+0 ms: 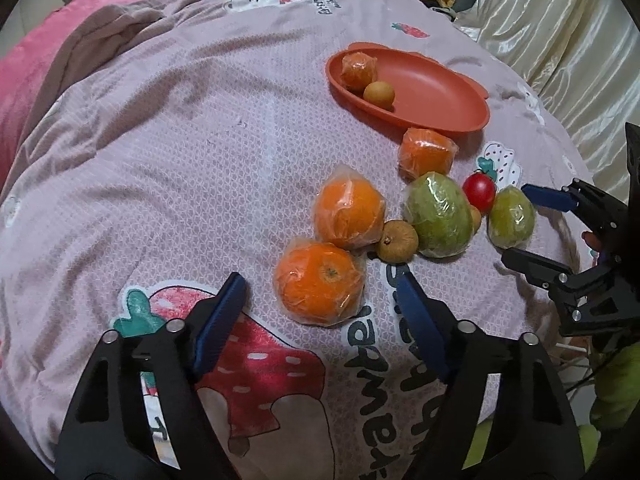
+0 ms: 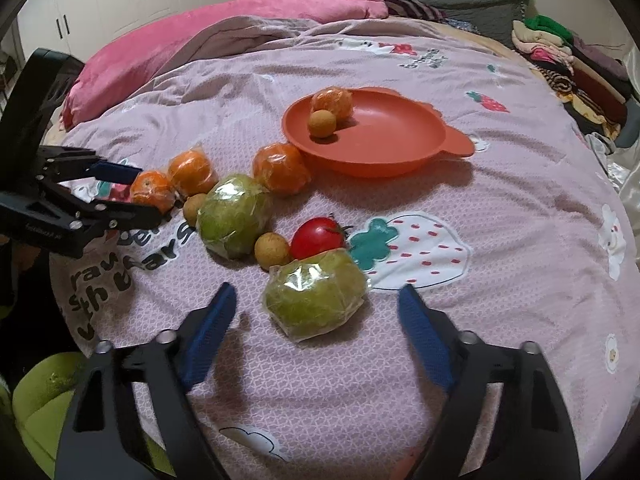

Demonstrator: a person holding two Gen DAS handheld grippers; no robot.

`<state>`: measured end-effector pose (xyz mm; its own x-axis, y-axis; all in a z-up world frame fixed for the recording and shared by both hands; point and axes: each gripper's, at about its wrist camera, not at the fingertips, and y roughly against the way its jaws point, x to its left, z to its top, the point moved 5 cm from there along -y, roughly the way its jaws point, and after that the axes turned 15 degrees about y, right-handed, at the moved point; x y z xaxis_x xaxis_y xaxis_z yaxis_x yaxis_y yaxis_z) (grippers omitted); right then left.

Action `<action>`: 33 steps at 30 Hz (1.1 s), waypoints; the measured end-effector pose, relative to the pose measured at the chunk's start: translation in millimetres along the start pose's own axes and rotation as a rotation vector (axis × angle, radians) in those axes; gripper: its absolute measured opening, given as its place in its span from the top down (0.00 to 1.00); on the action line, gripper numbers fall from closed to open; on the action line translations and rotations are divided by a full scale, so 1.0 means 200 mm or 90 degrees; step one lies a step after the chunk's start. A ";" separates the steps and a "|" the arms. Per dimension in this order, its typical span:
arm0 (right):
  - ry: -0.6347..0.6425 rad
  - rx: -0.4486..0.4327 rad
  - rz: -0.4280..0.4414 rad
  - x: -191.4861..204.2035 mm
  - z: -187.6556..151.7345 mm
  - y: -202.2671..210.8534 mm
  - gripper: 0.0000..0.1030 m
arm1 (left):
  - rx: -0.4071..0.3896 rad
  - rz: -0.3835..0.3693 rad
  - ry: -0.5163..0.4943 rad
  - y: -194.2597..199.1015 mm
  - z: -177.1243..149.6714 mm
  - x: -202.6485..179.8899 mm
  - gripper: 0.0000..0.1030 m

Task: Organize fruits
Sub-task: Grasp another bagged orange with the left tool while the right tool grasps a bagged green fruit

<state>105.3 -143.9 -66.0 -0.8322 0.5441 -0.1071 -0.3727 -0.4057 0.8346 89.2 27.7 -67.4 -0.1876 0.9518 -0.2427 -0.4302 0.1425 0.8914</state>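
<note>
Both tongs are over the bed w/ a fruit sitting in each gap, nothing gripped yet. Left tongs [image 1: 320,292] stand wide apart around the nearest wrapped orange [image 1: 319,283], pads clear of it on both sides. Right tongs [image 2: 316,304] stand likewise around the near green fruit [image 2: 316,294], also film-wrapped, no contact that I can see.

Risks, as I judge it: the cling film is slick and crinkly, so a round fruit could squirt out when squeezed. The quilt [image 2: 500,216] is soft and wrinkled, so anything nudged rolls. The green fruit touches the tomato [image 2: 318,237] and a small tan fruit [image 2: 272,250] just behind it; lifting it could set both rolling, and the tomato's smooth thin skin wouldn't take a knock well. Left side, a second orange [image 1: 349,213] and a rough brownish fruit [image 1: 398,241] sit right behind the target, so a finger could shove them.

Further back: bigger green fruit [image 2: 234,216], another orange [image 2: 281,174] by the plate. The orange plate [image 2: 400,120], matte plastic, shallow w/ a tab handle, holds one peeled-looking wrapped orange and one tan ball; low rim, easy to overshoot.
</note>
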 end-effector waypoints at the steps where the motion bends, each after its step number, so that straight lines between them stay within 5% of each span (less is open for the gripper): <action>1: 0.004 0.002 0.004 0.00 0.00 -0.01 0.33 | 0.002 -0.005 0.000 0.00 0.00 0.00 0.35; 3: 0.008 0.004 0.011 0.02 -0.01 -0.02 0.42 | 0.003 -0.007 0.001 0.00 0.00 -0.01 0.39; 11: 0.012 0.005 0.006 0.01 -0.01 -0.06 0.50 | 0.010 -0.017 0.004 -0.02 0.00 -0.01 0.47; 23: -0.006 -0.014 0.020 -0.02 -0.02 -0.04 0.52 | 0.017 -0.024 0.009 -0.03 0.00 0.00 0.64; 33: -0.027 -0.047 0.011 -0.07 0.01 0.07 0.53 | -0.013 -0.064 0.010 0.07 0.02 0.01 0.66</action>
<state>112.4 -156.2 -51.6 -0.8215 0.5660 -0.0687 -0.3886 -0.4677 0.7939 85.4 32.0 -53.2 -0.1567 0.9284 -0.3369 -0.4654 0.2315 0.8543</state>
